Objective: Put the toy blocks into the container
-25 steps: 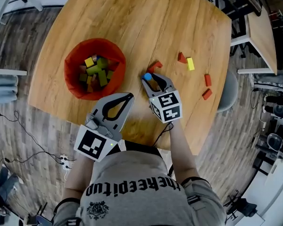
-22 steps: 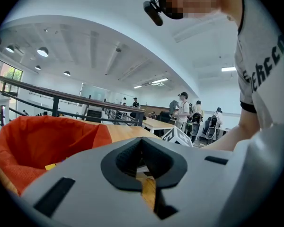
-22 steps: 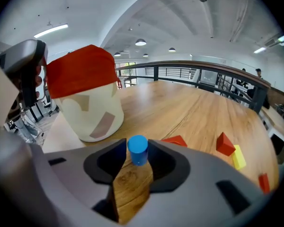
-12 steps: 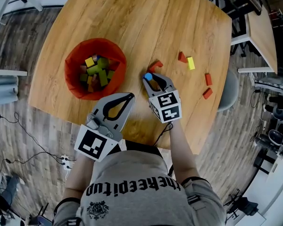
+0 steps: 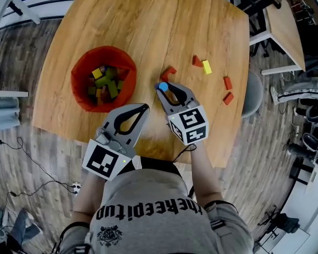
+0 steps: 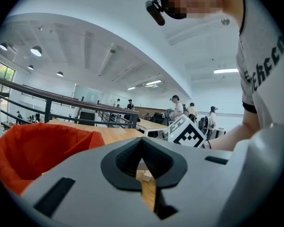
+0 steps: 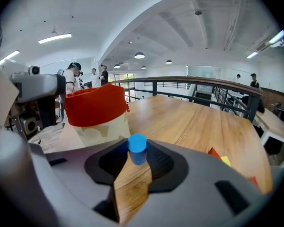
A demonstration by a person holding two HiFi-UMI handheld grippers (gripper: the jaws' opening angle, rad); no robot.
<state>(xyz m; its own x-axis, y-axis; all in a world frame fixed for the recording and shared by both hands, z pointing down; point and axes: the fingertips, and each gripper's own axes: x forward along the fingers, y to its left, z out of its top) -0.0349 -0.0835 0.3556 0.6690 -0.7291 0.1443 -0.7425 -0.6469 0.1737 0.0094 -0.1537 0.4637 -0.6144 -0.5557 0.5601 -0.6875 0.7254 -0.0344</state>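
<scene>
A blue cylinder block sits between the tips of my right gripper, whose jaws are shut on it near the table's middle. In the right gripper view the blue cylinder stands upright in the right gripper. I cannot tell whether it is off the table. The orange container stands to the left and holds several blocks. My left gripper hovers over the table's near edge, shut and empty. The orange container shows at the left of the left gripper view, behind the left gripper.
Loose blocks lie right of the right gripper: a red arch, a red wedge, a yellow block and two red blocks. The wooden table ends close behind the grippers. A second table stands at the right.
The right gripper's marker cube has swung slightly right and toward me, with the blue cylinder staying at its tips. The left gripper has not moved.
</scene>
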